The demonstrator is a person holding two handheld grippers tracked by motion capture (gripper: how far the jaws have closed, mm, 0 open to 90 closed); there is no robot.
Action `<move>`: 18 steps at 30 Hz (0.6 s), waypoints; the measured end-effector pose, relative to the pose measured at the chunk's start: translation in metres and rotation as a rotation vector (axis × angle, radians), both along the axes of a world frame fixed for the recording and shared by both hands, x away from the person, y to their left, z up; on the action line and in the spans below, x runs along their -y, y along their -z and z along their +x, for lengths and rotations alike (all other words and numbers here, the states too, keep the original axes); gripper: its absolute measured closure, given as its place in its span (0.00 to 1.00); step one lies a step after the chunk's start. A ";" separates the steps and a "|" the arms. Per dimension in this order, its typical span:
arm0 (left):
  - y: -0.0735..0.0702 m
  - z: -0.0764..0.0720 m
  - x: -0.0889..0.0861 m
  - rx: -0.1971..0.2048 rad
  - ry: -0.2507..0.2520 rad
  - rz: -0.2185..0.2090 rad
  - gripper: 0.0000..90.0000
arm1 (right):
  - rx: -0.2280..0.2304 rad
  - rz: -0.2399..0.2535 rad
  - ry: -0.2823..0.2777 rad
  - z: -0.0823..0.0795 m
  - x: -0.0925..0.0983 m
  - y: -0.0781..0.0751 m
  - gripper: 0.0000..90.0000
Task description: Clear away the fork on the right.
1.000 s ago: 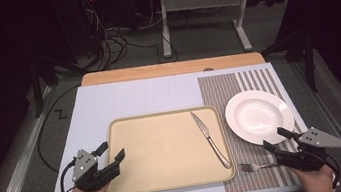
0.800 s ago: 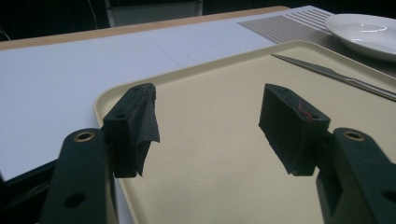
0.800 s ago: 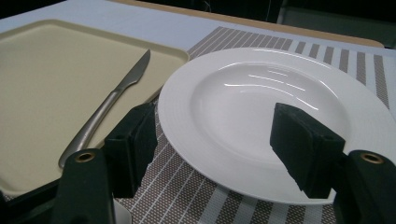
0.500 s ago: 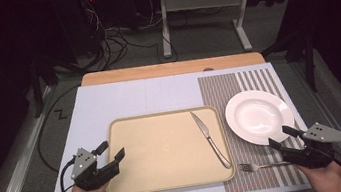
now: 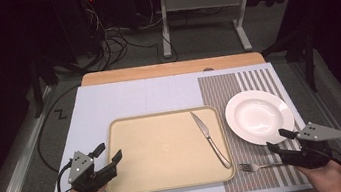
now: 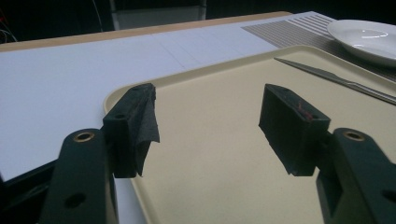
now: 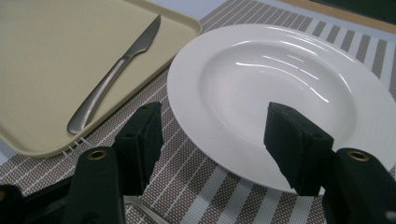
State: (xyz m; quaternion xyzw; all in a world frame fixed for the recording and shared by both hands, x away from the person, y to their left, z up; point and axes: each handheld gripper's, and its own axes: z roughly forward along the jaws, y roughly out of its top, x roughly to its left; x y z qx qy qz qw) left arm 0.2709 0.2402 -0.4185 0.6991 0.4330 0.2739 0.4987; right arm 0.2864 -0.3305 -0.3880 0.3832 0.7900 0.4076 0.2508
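The right gripper [image 5: 280, 142] has its jaws apart with nothing pressed between them; they have just been closing a little, and in the right gripper view the fork [image 7: 140, 205] handle lies low between them, with the plate [image 7: 280, 93] rim just beyond. The step in hand looks like picking up the fork [image 5: 259, 166], which lies on the striped mat [image 5: 238, 91] near the bench's front edge, its tines just off the tray [image 5: 166, 149] corner.

To do it well, bring the jaws down square across the handle, away from the tines, and low enough that the pads reach under its sides (a flat fork tends to slip out of a high pinch). Keep the far jaw off the plate rim, which sits close. Close slowly, then lift straight up.

The left gripper [image 5: 107, 158] rests with open, empty jaws at the tray's left edge. The knife [image 5: 210, 138] lies inside the tray on its right side.
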 end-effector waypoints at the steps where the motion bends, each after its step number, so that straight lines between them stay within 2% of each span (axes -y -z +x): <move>1: 0.000 -0.001 0.000 0.000 -0.002 0.001 0.41 | -0.012 -0.007 -0.002 0.001 -0.001 0.000 0.43; 9: -0.001 0.002 0.005 0.002 0.004 0.006 0.41 | -0.131 -0.071 -0.025 0.002 -0.004 0.000 0.48; 18: 0.000 0.007 0.007 -0.010 0.017 0.006 0.41 | -0.215 -0.123 -0.031 0.002 -0.004 -0.003 0.50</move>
